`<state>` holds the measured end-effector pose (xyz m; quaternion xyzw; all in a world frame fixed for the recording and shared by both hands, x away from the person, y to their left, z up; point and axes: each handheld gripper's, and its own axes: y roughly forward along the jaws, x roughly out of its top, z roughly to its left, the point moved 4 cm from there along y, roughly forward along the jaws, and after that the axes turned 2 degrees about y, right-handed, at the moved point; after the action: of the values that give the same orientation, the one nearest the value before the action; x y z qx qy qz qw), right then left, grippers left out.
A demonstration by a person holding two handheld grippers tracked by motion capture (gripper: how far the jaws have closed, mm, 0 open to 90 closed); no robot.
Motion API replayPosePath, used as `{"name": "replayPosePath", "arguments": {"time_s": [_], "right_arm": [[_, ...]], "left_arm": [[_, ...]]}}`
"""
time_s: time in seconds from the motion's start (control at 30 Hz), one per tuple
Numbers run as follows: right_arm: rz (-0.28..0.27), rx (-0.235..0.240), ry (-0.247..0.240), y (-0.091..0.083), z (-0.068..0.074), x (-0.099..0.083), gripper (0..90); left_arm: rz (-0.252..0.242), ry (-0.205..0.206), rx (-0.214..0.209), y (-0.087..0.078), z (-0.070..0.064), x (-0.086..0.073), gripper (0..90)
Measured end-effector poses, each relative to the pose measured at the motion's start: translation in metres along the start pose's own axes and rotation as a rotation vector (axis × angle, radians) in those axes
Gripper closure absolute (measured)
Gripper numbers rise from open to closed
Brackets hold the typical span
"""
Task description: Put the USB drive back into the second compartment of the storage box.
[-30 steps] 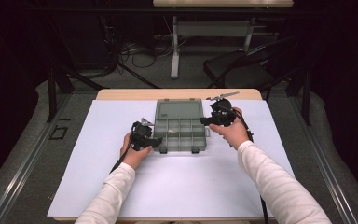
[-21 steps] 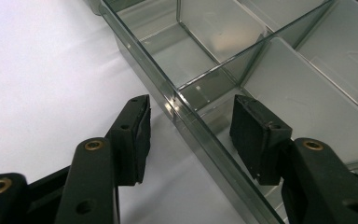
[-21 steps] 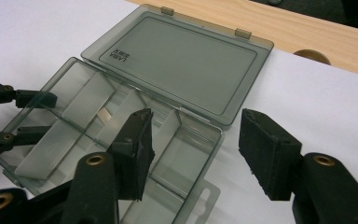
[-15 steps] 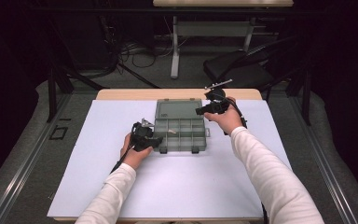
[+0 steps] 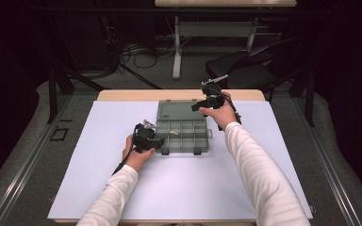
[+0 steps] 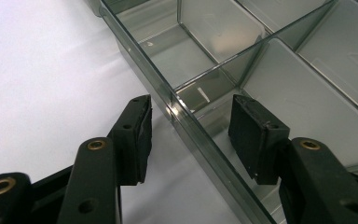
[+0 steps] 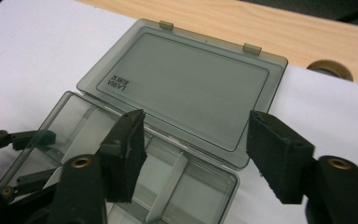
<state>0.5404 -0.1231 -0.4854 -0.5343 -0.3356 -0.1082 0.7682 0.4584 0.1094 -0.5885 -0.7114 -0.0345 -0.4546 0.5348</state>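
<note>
A smoky transparent compartment box (image 5: 183, 136) lies open on the white sheet, its lid (image 5: 181, 111) folded back flat behind it. My left gripper (image 5: 159, 141) rests at the box's left side. In the left gripper view it (image 6: 191, 135) is open, its jaws standing either side of the box's wall (image 6: 186, 123) without touching it. My right gripper (image 5: 195, 106) is held up over the lid's right end. In the right gripper view it (image 7: 196, 154) is open with nothing in it, above the lid (image 7: 186, 88) and the empty compartments (image 7: 168, 186).
A white sheet (image 5: 122, 188) covers the table, with a strip of wooden tabletop (image 5: 122, 95) bare at the back and a cable hole (image 7: 330, 69) in it. Beyond the table stand a dark chair (image 5: 245, 70) and a desk leg (image 5: 176, 52), with cables on the floor.
My right gripper has risen from the box's back right corner and moved a little left, over the lid. The left gripper and the box have stayed put.
</note>
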Motion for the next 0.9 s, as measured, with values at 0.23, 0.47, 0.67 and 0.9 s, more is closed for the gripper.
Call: {"name": "replayPosePath", "arguments": {"time_s": [0.23,0.47,0.67,0.9], "right_arm": [[0.017,-0.017,0.033,0.015,-0.003,0.001,31.1],[0.001,-0.023,0.068,0.025,-0.01,0.003,27.9],[0.013,-0.042,0.092,0.033,-0.017,0.002,26.7],[0.009,-0.047,0.121,0.04,-0.026,0.001,26.5]], "left_arm": [[-0.004,-0.012,0.0,0.0,-0.001,0.0,51.6],[-0.004,-0.016,0.0,0.0,-0.001,0.0,51.7],[0.002,-0.012,-0.004,0.0,-0.001,0.0,52.0],[-0.007,-0.015,0.004,0.0,-0.002,0.0,52.2]]}}
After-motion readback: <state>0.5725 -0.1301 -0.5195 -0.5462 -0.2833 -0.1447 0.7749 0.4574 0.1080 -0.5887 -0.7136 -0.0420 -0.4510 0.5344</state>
